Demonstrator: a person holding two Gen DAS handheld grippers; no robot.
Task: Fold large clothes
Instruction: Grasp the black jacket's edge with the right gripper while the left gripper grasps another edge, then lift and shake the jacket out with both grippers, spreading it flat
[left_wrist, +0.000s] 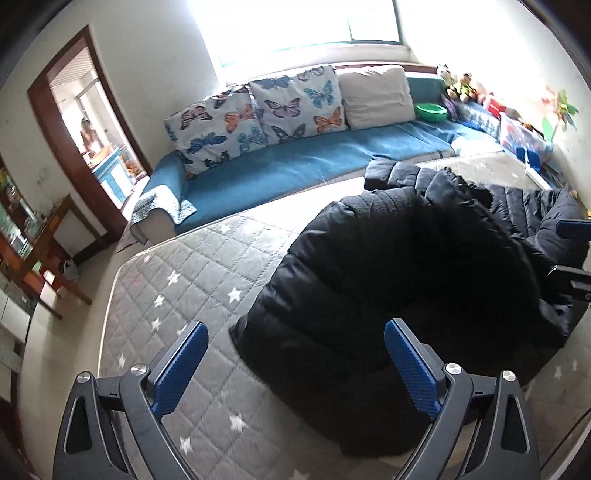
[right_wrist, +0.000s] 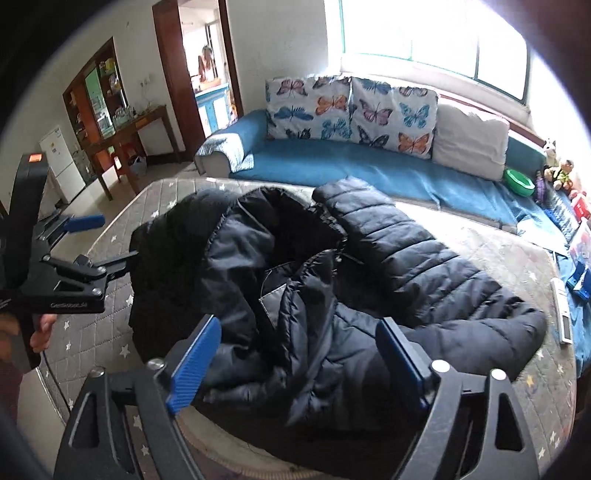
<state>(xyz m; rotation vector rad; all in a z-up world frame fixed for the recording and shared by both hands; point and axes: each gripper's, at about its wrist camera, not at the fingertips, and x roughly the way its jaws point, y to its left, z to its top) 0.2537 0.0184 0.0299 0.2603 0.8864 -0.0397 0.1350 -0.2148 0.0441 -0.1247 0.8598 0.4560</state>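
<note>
Where black metal bears "GenRobot.AI", the left gripper (right_wrist: 83, 240) gapes

Black puffer jacket (right_wrist: 369, 266) crumpled on mattress (left_wrist: 192, 280)

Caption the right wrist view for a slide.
Open right gripper above a crumpled black puffer jacket on a star-quilted mattress, blue sofa behind.

surface: grey star-quilted mattress (right_wrist: 524, 280) | on it: black puffer jacket (right_wrist: 369, 280), crumpled
</note>
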